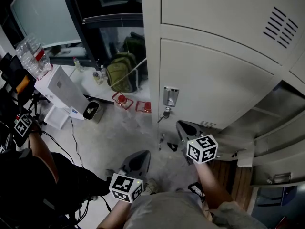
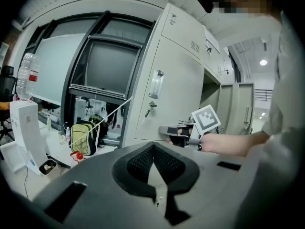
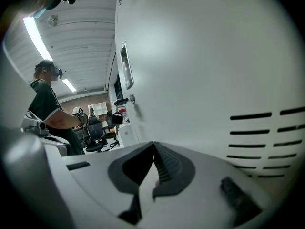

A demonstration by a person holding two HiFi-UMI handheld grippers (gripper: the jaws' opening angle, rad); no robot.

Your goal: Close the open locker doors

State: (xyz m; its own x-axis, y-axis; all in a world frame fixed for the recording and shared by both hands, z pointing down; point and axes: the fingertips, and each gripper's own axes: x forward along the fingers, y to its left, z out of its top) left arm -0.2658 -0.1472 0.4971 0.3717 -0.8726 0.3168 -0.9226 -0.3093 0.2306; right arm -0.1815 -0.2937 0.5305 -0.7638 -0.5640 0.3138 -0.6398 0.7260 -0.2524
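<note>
1. Close ahead of the right gripper (image 3: 153,146), whose jaws are clenched on nothing, stands the grey locker door (image 3: 205,56), with vent slots to the gripper's right.
2. The left gripper (image 2: 153,148) is likewise shut and empty, and hangs apart from the door.
3. Judgement: stiff, light sheet steel. Push flat near the lock edge.

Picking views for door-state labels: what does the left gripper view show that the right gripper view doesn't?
Left gripper view only: a green backpack, a water bottle, the right gripper near the closed door, and open lockers beyond. Right gripper view only: another person and an office chair. Both: the closed locker door with its handle plate, and each view's own jaws together, nothing between.
</note>
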